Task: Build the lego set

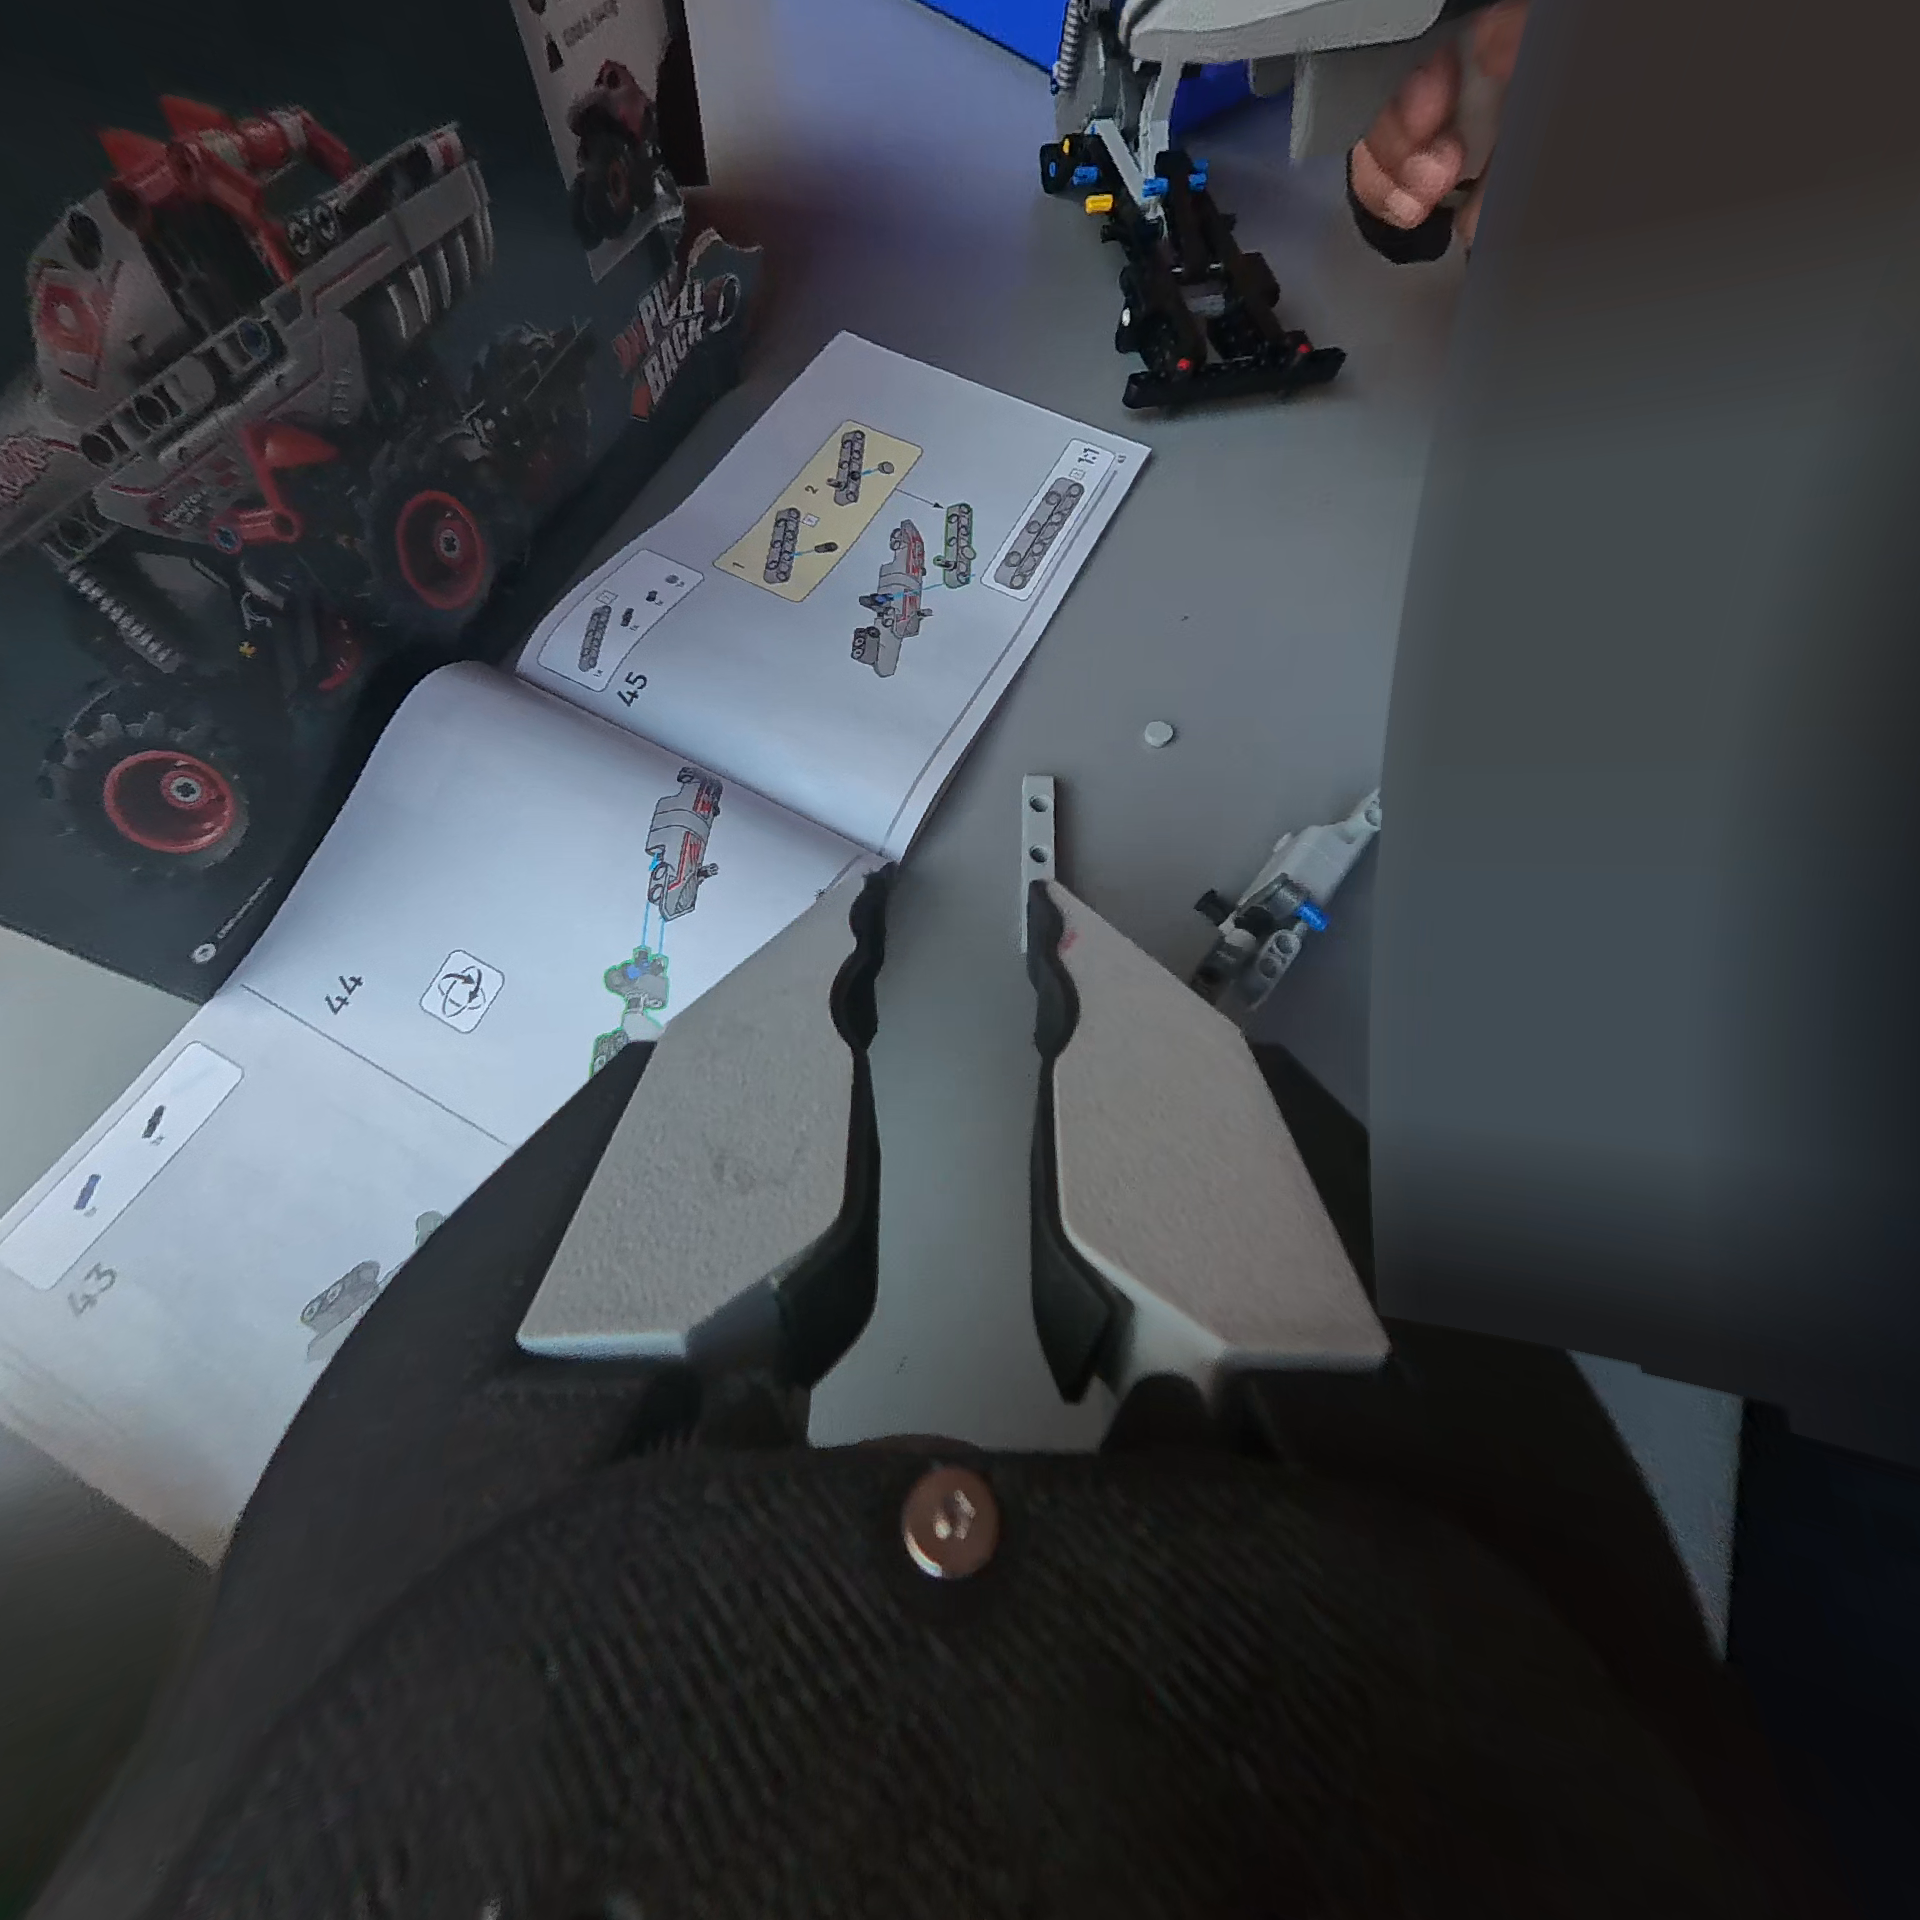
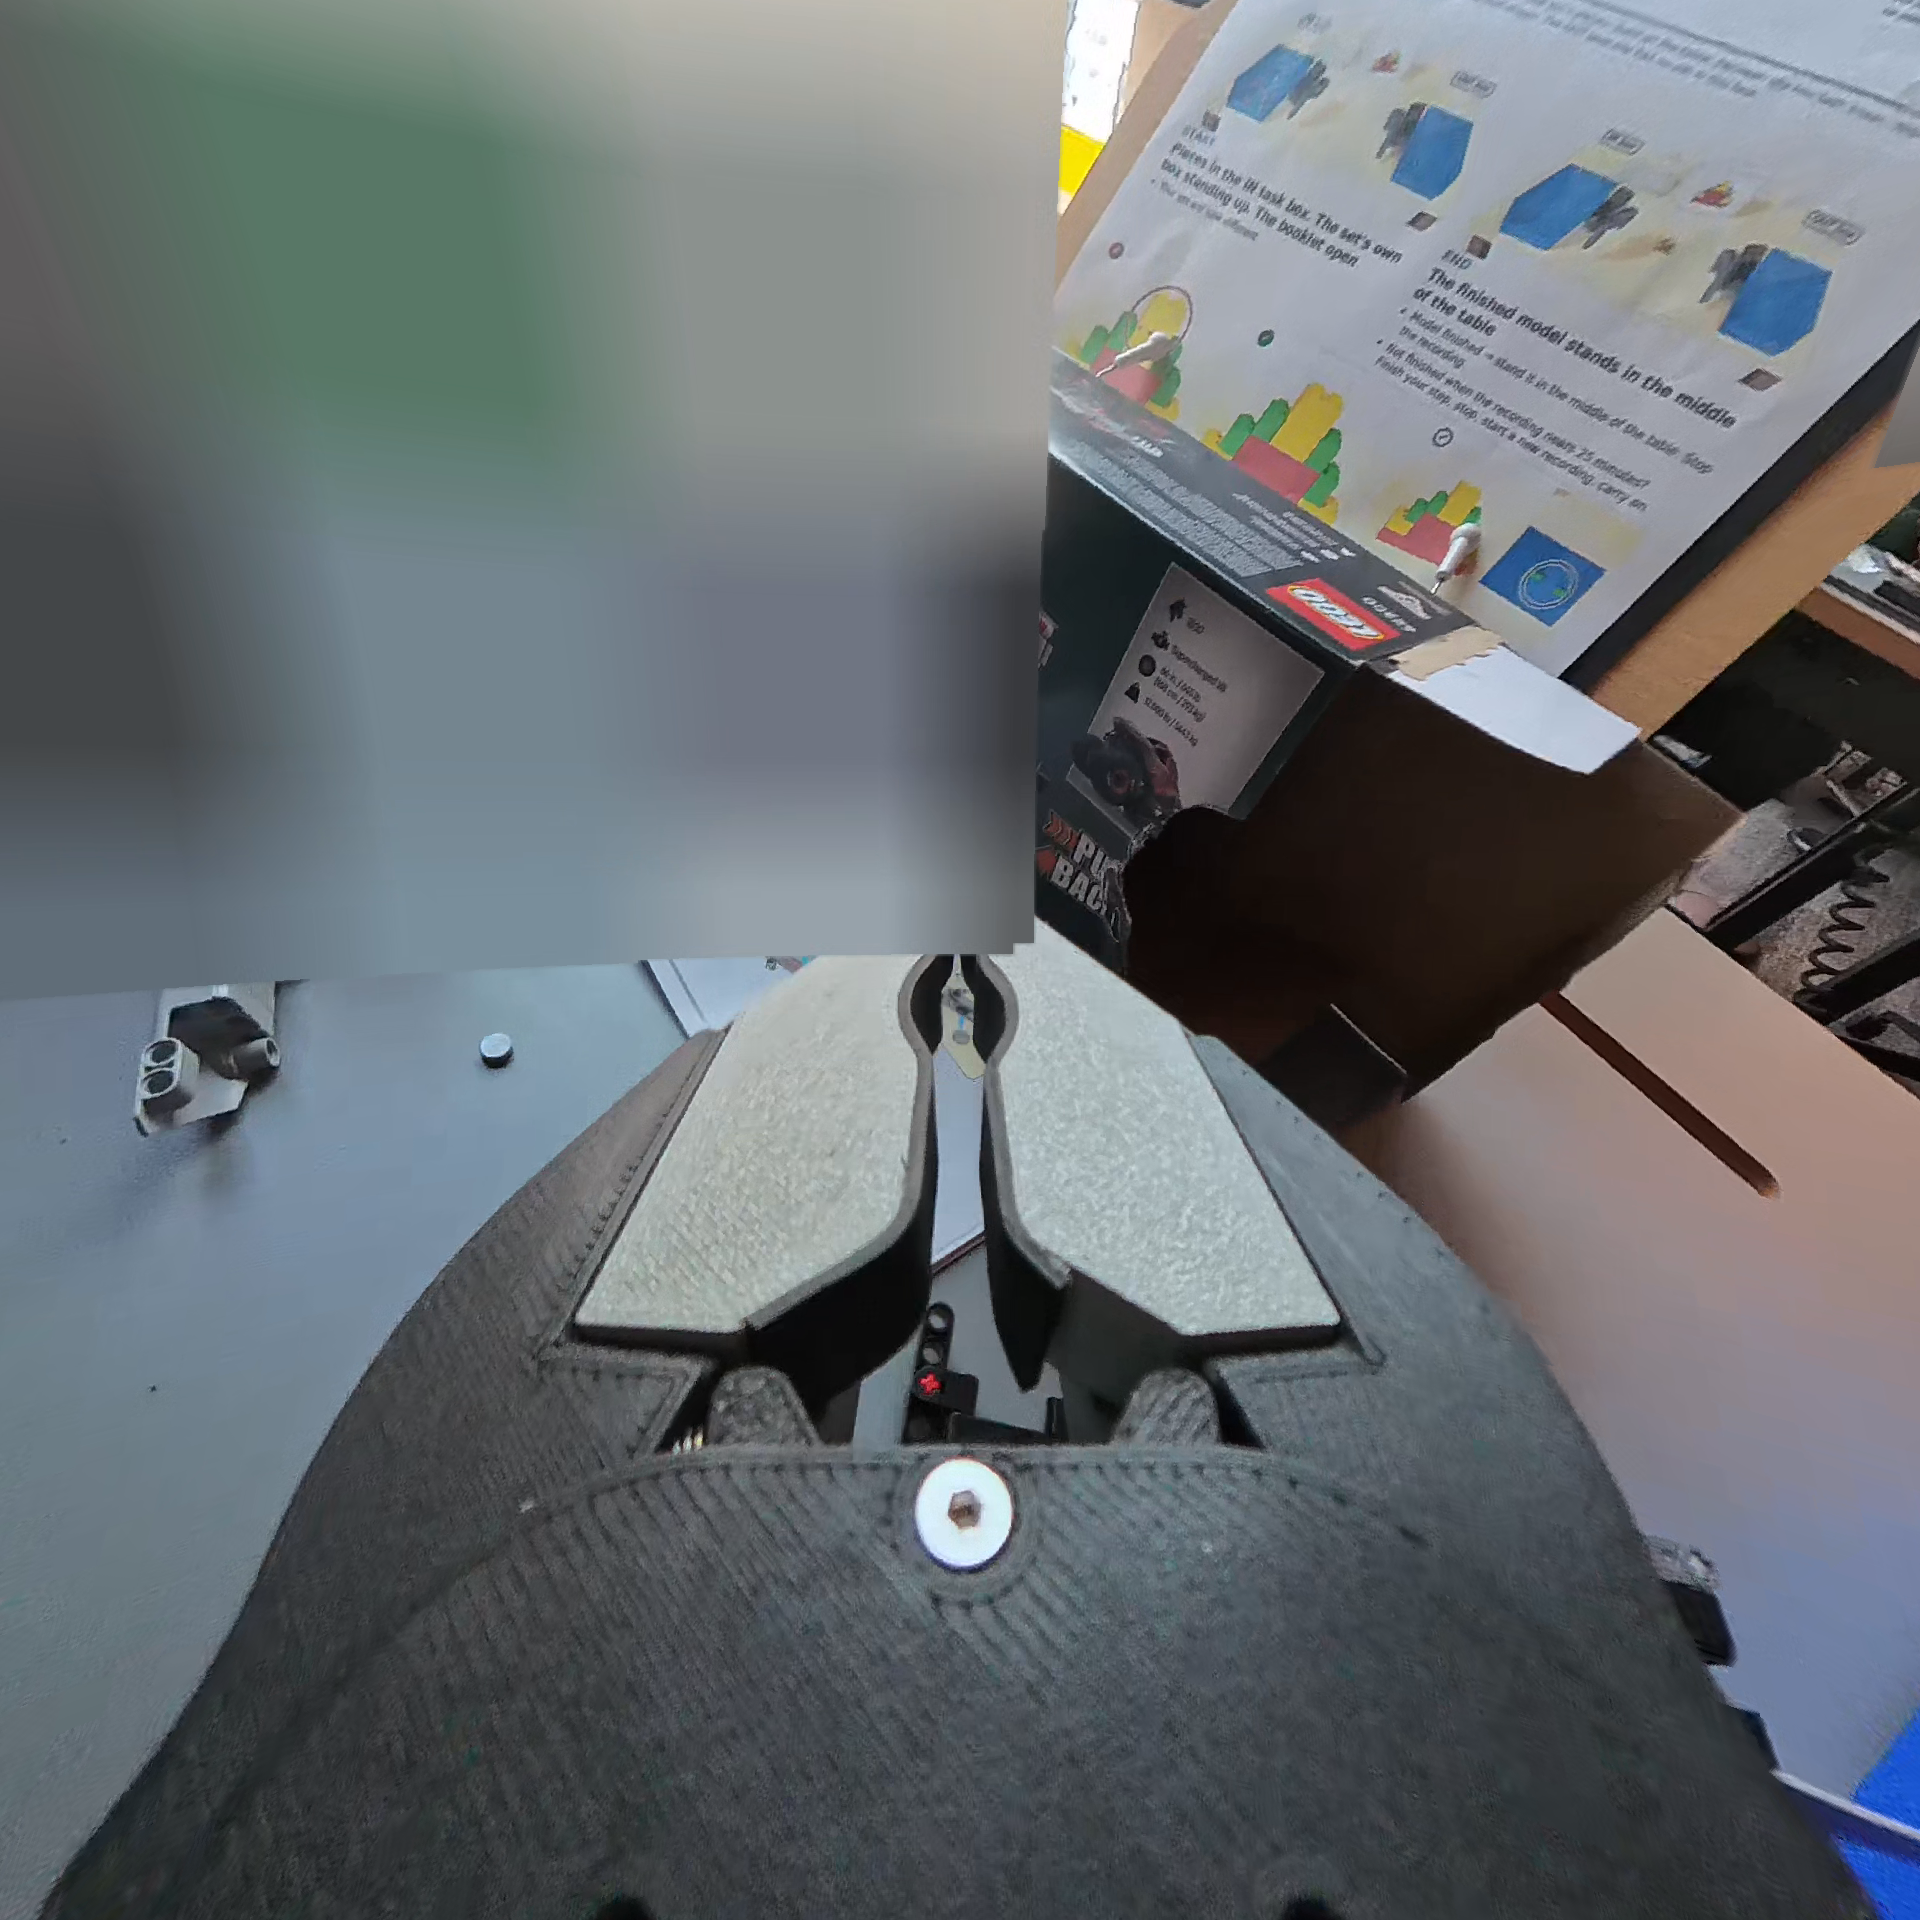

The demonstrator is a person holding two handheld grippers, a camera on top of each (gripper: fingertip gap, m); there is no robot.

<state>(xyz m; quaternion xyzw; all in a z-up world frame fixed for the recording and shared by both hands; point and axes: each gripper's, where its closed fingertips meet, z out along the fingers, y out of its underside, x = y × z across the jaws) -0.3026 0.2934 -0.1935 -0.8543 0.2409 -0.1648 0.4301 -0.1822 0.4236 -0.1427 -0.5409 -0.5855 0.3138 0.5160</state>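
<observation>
In the left wrist view my left gripper point(image 1: 956, 914) is open and empty, low over the grey table point(image 1: 1247, 582). A short grey holed beam point(image 1: 1038, 831) lies right at its right fingertip. A grey sub-assembly point(image 1: 1273, 920) lies to the right, and a small round grey piece point(image 1: 1158, 735) sits beyond. The black chassis point(image 1: 1195, 281) stands at the far right, with the right gripper point(image 1: 1122, 135) over it. In the right wrist view my right gripper point(image 2: 956, 971) has its jaws almost together with nothing between them. Part of the black chassis point(image 2: 935, 1371) shows beneath it.
The open instruction booklet point(image 1: 831, 623) lies left of my left gripper, with the set's box point(image 1: 260, 416) behind it. A hand point(image 1: 1413, 177) holds the right gripper. The right wrist view shows the box point(image 2: 1195, 675), a printed sheet point(image 2: 1455, 312), cardboard point(image 2: 1662, 1299), the sub-assembly point(image 2: 197, 1060) and the round piece point(image 2: 498, 1049). The grippers' ends are close to 20 cm from one another.
</observation>
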